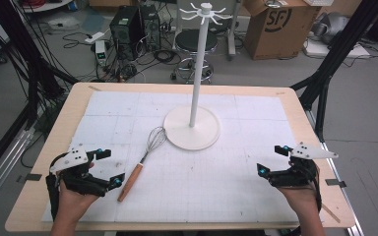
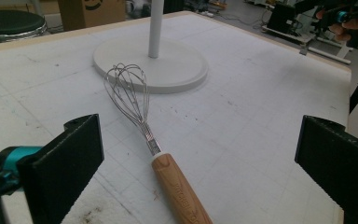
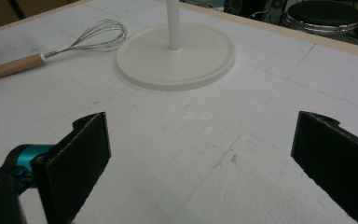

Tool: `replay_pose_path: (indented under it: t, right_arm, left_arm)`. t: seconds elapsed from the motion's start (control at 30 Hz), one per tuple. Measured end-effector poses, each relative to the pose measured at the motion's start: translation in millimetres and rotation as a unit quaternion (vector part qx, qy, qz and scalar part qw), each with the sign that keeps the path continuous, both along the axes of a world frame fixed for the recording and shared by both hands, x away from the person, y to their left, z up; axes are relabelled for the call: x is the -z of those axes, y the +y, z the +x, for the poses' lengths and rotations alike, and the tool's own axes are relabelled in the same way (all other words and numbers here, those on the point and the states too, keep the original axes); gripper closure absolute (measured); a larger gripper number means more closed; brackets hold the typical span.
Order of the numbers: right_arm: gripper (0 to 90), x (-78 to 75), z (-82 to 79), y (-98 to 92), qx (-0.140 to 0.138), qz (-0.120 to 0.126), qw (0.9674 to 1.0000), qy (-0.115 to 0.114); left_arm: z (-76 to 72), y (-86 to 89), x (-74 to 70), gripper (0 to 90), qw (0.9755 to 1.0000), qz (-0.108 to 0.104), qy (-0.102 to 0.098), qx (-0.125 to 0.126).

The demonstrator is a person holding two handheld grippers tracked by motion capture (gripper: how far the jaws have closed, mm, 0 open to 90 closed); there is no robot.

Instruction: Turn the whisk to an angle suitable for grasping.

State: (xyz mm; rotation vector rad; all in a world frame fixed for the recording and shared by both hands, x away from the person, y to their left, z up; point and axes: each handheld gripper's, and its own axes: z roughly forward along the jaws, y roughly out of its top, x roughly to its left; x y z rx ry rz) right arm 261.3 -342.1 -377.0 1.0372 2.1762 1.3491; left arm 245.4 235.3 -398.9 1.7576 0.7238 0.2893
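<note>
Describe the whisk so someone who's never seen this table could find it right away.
Start at the white stand with the round base in the middle of the table. Just left of that base lies the whisk, flat on the white mat. It alone has steel wire loops and a wooden handle.

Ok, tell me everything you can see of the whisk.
The whisk has a balloon of thin shiny wire loops, a short metal neck and a light wooden handle with faint lettering. It lies flat on the white mat, wires toward the white stand's round base, close to its rim, handle beside the open left gripper. Nothing grips it.
</note>
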Motion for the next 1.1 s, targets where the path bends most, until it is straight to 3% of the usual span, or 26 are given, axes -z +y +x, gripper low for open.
replay_pose_path:
  t: [0.27,0.47,0.7,0.77,0.9,0.97,1.1]
  right_arm:
    - [3.5,2.2,-0.4,-0.2,0.002,-0.007,1.0000,0.002]
    - [3.5,2.7,-2.4,-2.5,0.006,-0.009,0.9999,0.003]
    - [3.5,5.8,-1.1,-1.9,0.008,-0.017,0.9998,0.008]
    - [3.5,6.3,-0.8,-1.6,0.009,-0.018,0.9998,0.009]
    - [3.5,8.2,-0.2,-1.3,0.009,-0.022,0.9997,0.009]
    - [3.5,9.0,0.1,-1.0,0.008,-0.022,0.9997,0.010]
    - [3.5,11.2,0.9,-0.7,0.005,-0.025,0.9996,0.013]
  left_arm:
    - [4.2,-5.7,2.6,1.7,0.9999,0.005,0.011,-0.011]
    - [12.4,-13.3,3.8,1.6,0.9995,0.022,0.020,-0.013]
    - [29.9,-26.0,10.6,1.7,0.9970,0.050,0.055,-0.020]
    - [35.0,-30.7,14.6,1.9,0.9952,0.063,0.071,-0.024]
    - [39.2,-40.3,22.2,2.8,0.9872,0.121,0.099,-0.031]
    - [39.6,-43.6,25.1,2.8,0.9825,0.149,0.103,-0.045]
    - [40.9,-47.4,32.3,2.8,0.9801,0.149,0.122,-0.048]
